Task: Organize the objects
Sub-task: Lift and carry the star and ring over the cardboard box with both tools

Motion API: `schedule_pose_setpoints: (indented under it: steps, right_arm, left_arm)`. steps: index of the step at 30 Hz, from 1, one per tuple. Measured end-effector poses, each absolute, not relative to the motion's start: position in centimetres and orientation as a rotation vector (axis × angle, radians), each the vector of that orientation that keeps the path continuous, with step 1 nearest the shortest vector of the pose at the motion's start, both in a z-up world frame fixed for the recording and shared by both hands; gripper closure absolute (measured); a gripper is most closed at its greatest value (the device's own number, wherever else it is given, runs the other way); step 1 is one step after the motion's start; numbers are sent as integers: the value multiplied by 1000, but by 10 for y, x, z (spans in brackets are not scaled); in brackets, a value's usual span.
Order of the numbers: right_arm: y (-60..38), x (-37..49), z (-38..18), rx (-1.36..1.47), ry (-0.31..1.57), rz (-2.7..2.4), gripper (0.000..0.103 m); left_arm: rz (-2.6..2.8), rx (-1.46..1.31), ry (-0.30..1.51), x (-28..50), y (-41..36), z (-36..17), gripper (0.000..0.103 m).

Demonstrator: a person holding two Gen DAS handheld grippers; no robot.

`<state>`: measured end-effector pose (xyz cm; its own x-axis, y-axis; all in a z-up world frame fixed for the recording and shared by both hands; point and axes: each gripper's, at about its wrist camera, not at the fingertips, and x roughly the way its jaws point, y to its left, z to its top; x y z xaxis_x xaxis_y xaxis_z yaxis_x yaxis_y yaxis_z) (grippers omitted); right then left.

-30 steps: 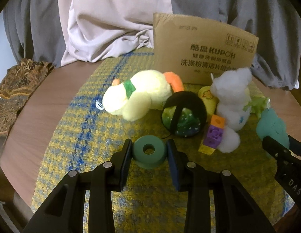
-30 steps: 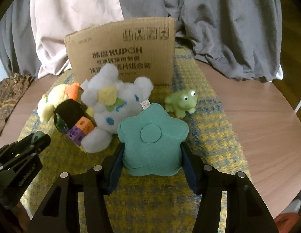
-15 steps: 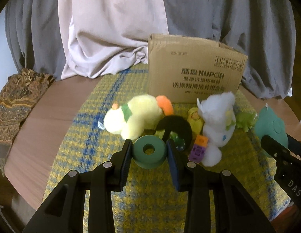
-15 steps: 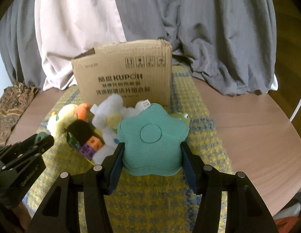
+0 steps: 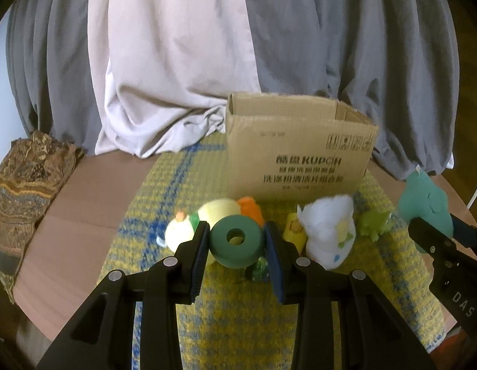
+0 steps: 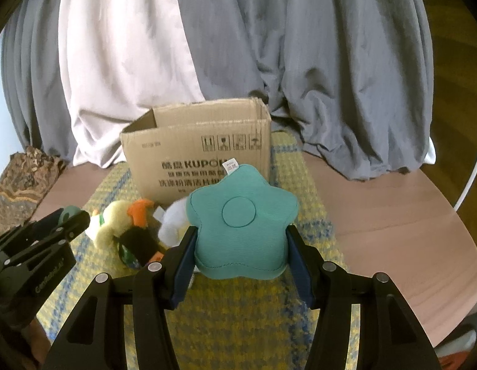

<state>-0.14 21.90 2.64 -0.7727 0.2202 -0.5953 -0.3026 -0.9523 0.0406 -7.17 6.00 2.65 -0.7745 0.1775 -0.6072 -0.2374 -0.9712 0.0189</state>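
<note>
We hold a green ring [image 5: 237, 240] in the left tongs [image 5: 235, 242] and a teal star cushion [image 6: 242, 226] in the right tongs [image 6: 241, 246]; the open cardboard box [image 6: 201, 157] lies ahead (right nearer, we judge).

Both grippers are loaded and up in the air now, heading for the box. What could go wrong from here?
1. The dark green foam ring sits only at the tips of the left gripper; it might slip out.
2. The teal star-shaped cushion in the right gripper hides part of the open cardboard box, so the drop may be misjudged.
3. Both grippers heading for one narrow opening could collide.
</note>
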Motion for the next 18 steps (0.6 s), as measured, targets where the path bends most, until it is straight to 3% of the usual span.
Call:
schedule_pose_setpoints:
  steps: [18]
  right_arm:
    - [223, -33, 80, -716, 152, 2744, 48]
  left_arm:
    - [2801, -765, 140, -109, 68, 80, 68]
